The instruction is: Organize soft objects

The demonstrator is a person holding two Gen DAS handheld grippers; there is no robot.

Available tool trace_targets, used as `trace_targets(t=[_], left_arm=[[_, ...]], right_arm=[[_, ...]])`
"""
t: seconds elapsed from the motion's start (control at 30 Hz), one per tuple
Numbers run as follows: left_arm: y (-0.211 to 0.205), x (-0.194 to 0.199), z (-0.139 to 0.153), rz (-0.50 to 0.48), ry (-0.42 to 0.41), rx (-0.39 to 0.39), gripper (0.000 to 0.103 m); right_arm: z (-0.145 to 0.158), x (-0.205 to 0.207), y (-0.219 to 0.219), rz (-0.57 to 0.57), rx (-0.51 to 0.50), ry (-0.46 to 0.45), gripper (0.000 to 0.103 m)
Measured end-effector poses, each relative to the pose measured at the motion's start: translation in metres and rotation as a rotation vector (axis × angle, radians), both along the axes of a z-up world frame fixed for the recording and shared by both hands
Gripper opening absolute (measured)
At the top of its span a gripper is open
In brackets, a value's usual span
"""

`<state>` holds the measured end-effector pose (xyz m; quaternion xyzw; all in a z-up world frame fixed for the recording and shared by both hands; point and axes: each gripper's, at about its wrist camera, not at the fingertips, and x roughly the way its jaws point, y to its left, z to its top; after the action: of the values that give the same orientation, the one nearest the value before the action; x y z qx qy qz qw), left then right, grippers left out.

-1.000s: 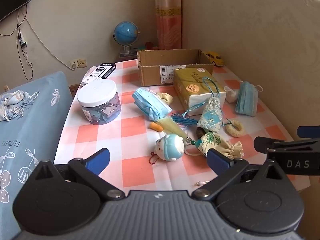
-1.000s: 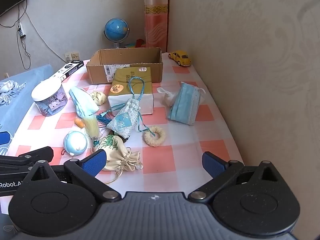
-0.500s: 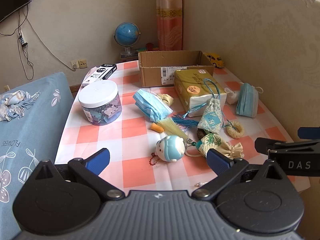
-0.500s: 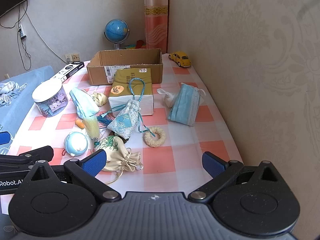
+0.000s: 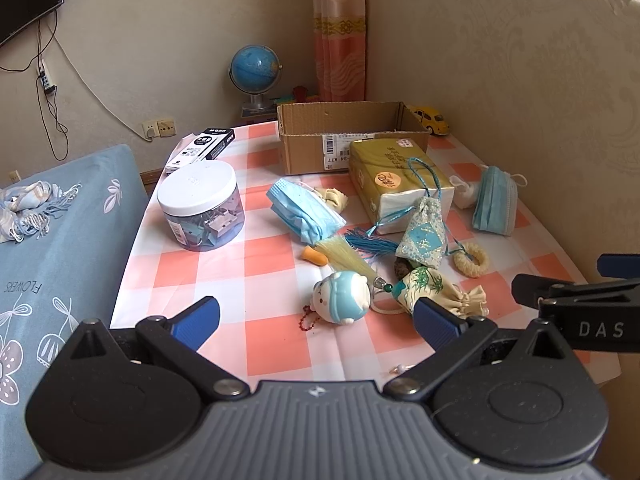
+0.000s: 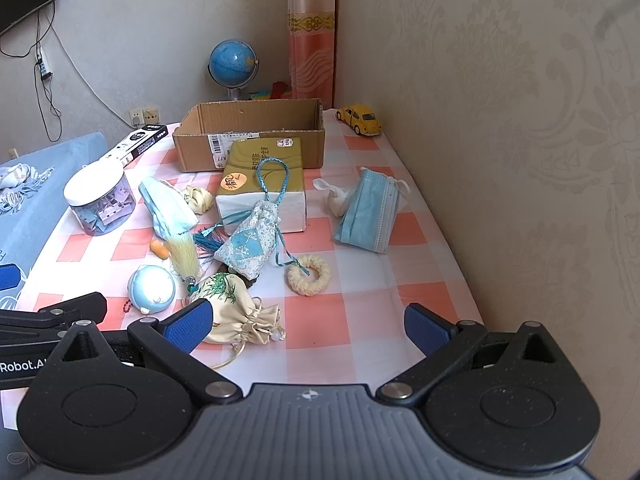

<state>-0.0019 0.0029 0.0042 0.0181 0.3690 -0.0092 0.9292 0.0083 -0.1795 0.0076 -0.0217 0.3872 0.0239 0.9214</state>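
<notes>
Soft items lie scattered on the checked tablecloth: a blue face mask (image 5: 304, 212) left of centre, another blue mask (image 6: 368, 212) near the wall, a blue-white drawstring pouch (image 6: 250, 240), a cream bamboo-print pouch (image 6: 232, 312), a round blue plush keychain (image 5: 342, 296), a cream scrunchie (image 6: 310, 274) and a pale tassel (image 5: 344, 254). An open cardboard box (image 5: 348, 136) stands at the back. My left gripper (image 5: 316, 320) hovers open over the near edge, in front of the plush. My right gripper (image 6: 308, 322) is open too, with its left finger beside the bamboo pouch.
A tissue pack (image 5: 396, 176) sits before the box. A clear jar with a white lid (image 5: 200, 204), a black-white carton (image 5: 202, 148), a yellow toy car (image 6: 360, 118) and a globe (image 5: 256, 70) are around. A wall runs along the right; a blue bed (image 5: 48, 260) lies left.
Both grippers have crept slightly forward and the views have shifted a little; nothing on the table has moved and both stay open.
</notes>
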Motion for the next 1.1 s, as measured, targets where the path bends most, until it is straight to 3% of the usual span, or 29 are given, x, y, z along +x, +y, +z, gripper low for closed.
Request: trace_targets(t=[1.1], left_arm=[[-0.0009, 0.0013, -0.0001, -0.011, -0.004, -0.001, 0.102]], right_arm=[[0.0017, 0.0019, -0.0019, -0.002, -0.003, -0.004, 0.103]])
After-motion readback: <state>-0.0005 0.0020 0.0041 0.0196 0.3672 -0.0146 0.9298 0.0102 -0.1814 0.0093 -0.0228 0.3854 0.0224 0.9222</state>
